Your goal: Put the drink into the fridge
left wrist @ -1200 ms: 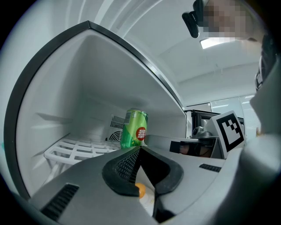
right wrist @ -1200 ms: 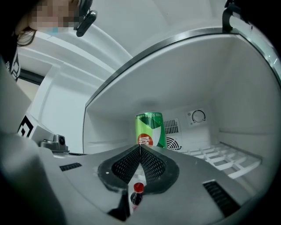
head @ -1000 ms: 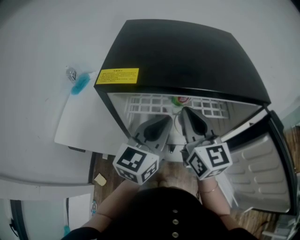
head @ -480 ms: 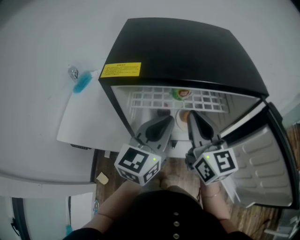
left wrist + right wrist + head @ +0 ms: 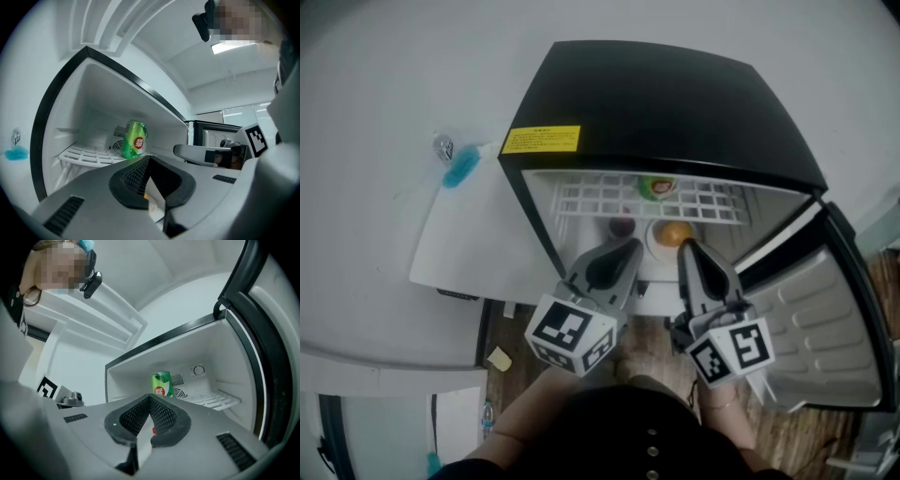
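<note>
The green drink can (image 5: 134, 139) stands upright on the wire shelf (image 5: 84, 157) inside the fridge (image 5: 675, 103). The left gripper (image 5: 630, 248) and right gripper (image 5: 687, 247) both have their jaws pressed together, empty. The can is probably light, smooth and thin-walled, so it should be gripped gently at mid-body.

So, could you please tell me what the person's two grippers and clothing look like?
The left gripper and right gripper are both pale grey plastic, each with two smooth tapering jaws lined with black mesh-textured pads. Behind the jaws each carries a white cube printed with black square markers. The person wears a dark top with small round buttons.
</note>
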Motion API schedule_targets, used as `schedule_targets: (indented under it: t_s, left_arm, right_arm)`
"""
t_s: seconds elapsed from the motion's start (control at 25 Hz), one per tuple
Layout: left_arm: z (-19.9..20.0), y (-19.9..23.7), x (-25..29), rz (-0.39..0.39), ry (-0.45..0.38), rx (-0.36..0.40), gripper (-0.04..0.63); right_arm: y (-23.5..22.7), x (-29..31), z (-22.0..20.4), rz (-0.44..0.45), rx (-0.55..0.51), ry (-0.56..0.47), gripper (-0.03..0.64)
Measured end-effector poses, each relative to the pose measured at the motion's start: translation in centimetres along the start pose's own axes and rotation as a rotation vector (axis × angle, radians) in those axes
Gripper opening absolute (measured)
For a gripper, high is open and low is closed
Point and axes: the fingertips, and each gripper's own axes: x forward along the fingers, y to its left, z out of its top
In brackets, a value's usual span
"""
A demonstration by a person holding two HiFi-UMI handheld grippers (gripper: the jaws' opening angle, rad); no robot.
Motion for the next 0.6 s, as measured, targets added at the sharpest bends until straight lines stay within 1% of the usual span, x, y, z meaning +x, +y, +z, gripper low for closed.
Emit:
schedule_targets:
  t_s: [0.16,0.48,0.6]
  left_arm:
    - [-0.4,-0.3,-0.6,0.003,0.004,-0.004,0.006]
    - [-1.1,-1.3,-1.6,-0.013,0.024,0.000,0.006]
    - [-1.4,-1.4,-1.9,-0.017,0.032,-0.007,0.006]
  right_arm:
    - [0.7,-0.5,-0.8,0.011,0.001,0.024,0.008]
    - [2.2,-1.4,-2.0,0.063,-0.003,0.050,0.008]
    - [2.2,-1.6,-2.3,0.060,-0.001,0.059,0.008]
